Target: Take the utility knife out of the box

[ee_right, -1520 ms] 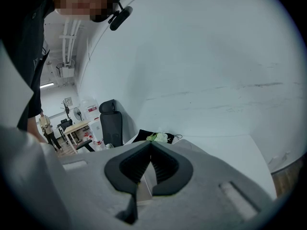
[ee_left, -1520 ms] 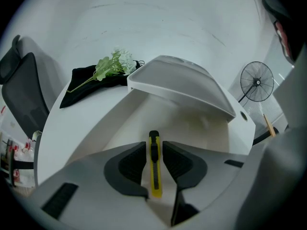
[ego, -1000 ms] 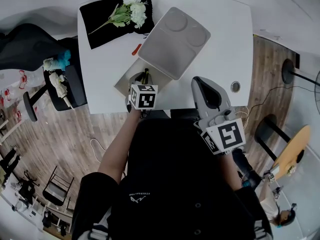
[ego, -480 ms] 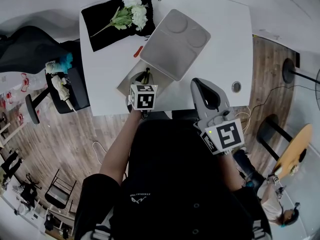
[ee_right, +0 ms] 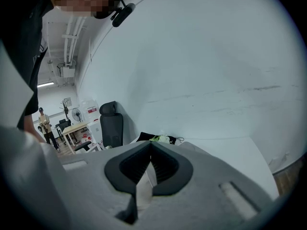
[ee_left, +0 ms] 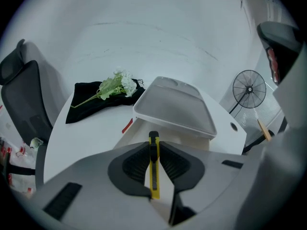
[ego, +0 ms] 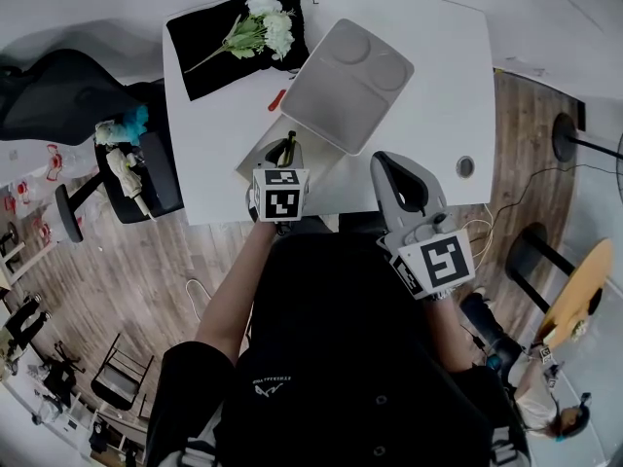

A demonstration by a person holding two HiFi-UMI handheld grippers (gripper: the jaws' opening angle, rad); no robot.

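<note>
A yellow-and-black utility knife (ee_left: 153, 171) stands gripped between the pads of my left gripper (ee_left: 153, 142), which is shut on it. In the head view the knife (ego: 289, 147) pokes out ahead of the left gripper (ego: 285, 165), above the open white box (ego: 255, 156) near the table's front edge. The box's grey lid (ego: 348, 71) leans back, tilted open. My right gripper (ego: 389, 161) hovers at the front edge to the right of the box, shut with nothing in it. In its own view, the right gripper (ee_right: 150, 145) shows its pads meeting.
A black cloth (ego: 209, 47) with a bunch of white flowers (ego: 258, 22) lies at the far left of the white table (ego: 438, 66). A small red item (ego: 275, 99) lies beside the box. A cable grommet (ego: 465, 166) sits at the right. A black office chair (ego: 58, 95) stands to the left.
My left gripper has drawn back slightly toward the person with the knife held in it. The right gripper has stayed in place.
</note>
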